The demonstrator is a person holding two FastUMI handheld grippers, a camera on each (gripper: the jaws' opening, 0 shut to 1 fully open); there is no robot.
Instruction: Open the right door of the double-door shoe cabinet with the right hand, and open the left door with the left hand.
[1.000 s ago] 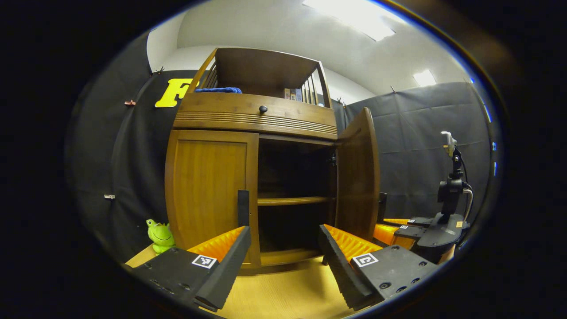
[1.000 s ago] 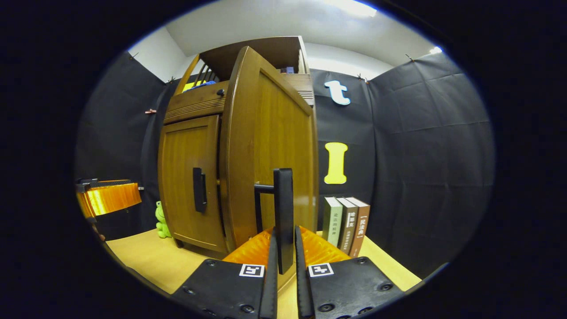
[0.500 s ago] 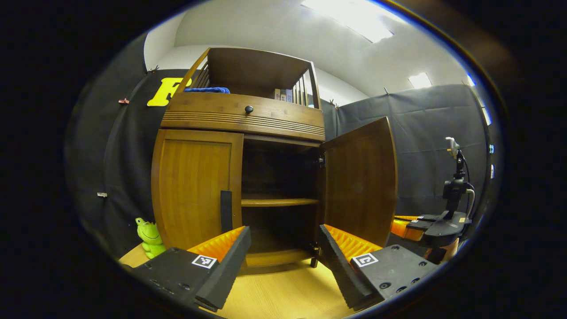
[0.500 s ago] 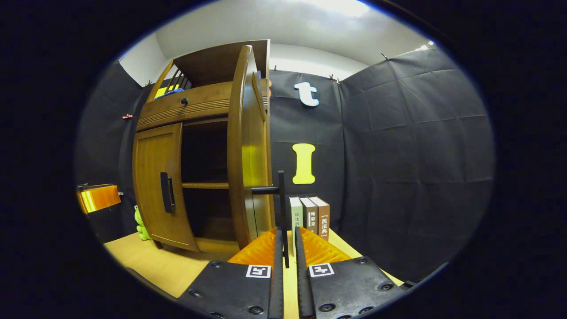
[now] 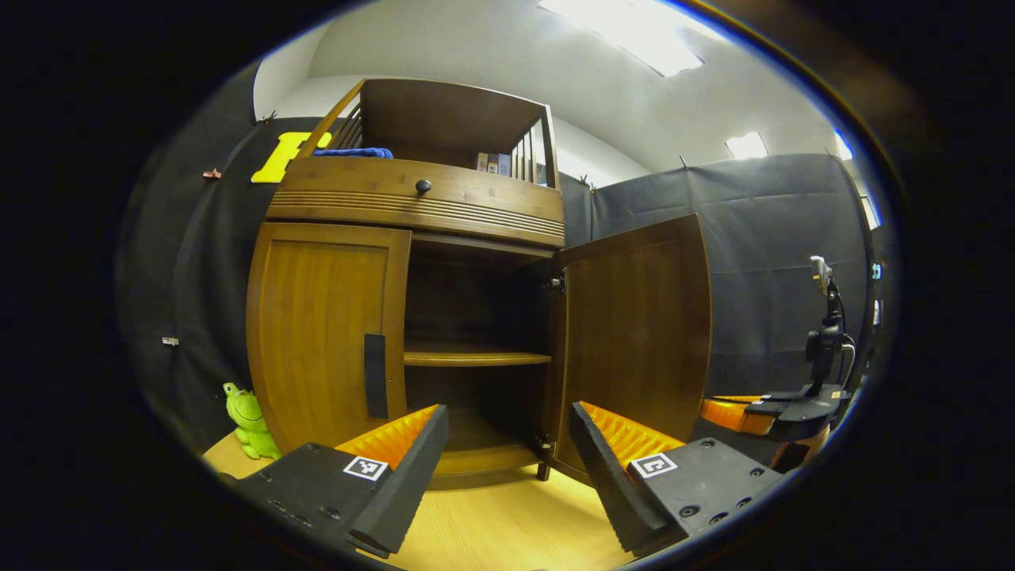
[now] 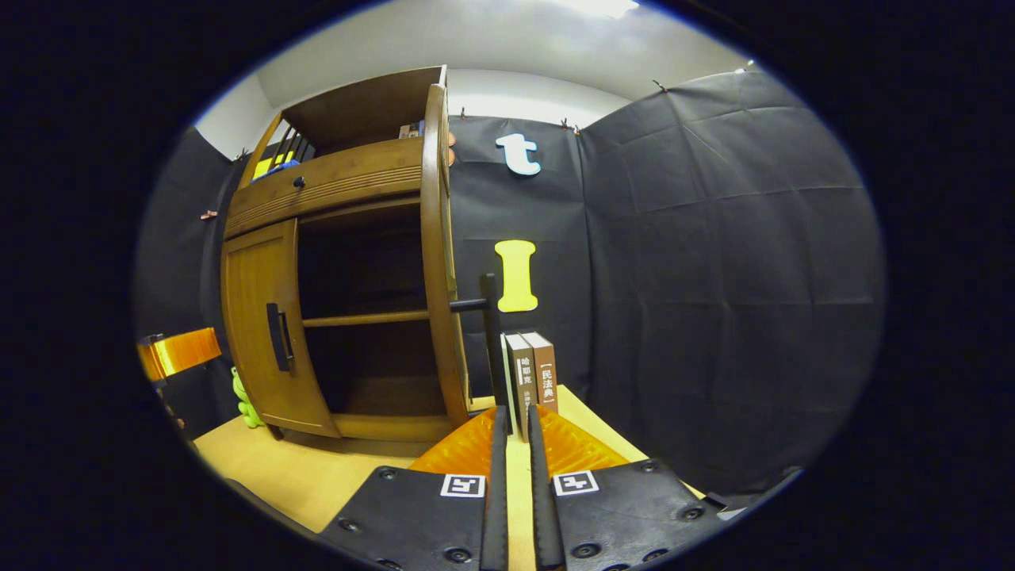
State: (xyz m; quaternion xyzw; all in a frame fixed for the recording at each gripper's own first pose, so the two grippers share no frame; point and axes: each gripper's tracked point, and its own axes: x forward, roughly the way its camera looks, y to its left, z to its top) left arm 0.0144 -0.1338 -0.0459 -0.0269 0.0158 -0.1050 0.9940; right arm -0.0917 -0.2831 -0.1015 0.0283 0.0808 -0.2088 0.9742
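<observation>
The wooden shoe cabinet [image 5: 412, 198] stands on the table. Its left door [image 5: 321, 333] is closed, with a dark upright handle [image 5: 375, 376] at its inner edge. The right door [image 5: 634, 333] stands wide open, baring a shelf [image 5: 476, 358]. My left gripper [image 5: 507, 420] is open in front of the cabinet's middle, to the right of the left handle and short of it. In the right gripper view the right door [image 6: 438, 262] shows edge-on. My right gripper [image 6: 515, 420] is shut on the lower end of that door's handle [image 6: 493, 341].
A green frog toy [image 5: 250, 412] sits on the table left of the cabinet. Three books [image 6: 531, 373] stand against the black cloth wall behind the open door. The right gripper's body [image 5: 761, 408] shows low on the right in the left gripper view. Light wooden tabletop [image 5: 492, 523] lies before the cabinet.
The right door has swung from partly open to wide open, drawn by my right gripper on its handle. My left gripper has shifted slightly, staying open.
</observation>
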